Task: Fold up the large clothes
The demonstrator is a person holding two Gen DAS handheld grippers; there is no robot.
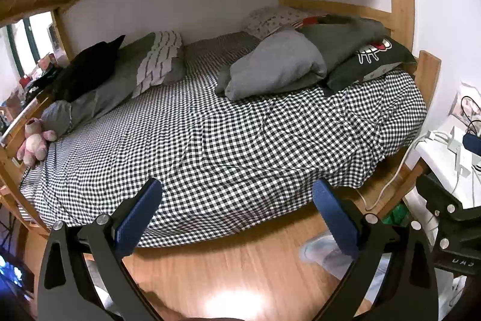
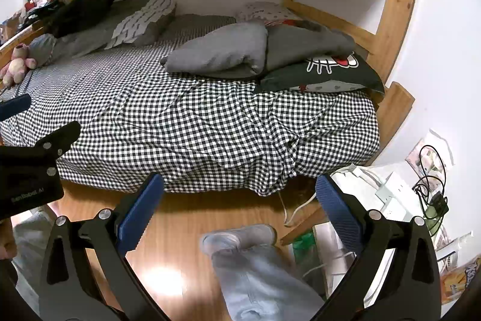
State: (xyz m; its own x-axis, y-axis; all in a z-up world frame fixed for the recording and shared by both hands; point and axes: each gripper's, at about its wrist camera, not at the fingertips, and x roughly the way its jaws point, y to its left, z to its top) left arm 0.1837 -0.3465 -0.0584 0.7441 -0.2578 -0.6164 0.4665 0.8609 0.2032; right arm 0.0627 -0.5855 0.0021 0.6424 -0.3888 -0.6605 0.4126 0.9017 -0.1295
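Wooden bunk bed with black-and-white checked sheet (image 1: 228,140). Far right end: light grey folded garment (image 1: 276,65), dark grey garment (image 1: 339,35), dark green printed pillow (image 1: 369,59). Left edge: pink plush toy (image 1: 33,137). Left gripper (image 1: 237,215) and right gripper (image 2: 240,206): jaws spread, empty, above wooden floor (image 1: 228,266), apart from bed.

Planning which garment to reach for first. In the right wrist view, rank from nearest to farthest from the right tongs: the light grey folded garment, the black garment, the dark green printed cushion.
1. Dark green printed cushion, right side of the bed.
2. Light grey folded garment, mid-bed, just behind.
3. Black garment, far left corner.

The right tongs hang open over the floor.
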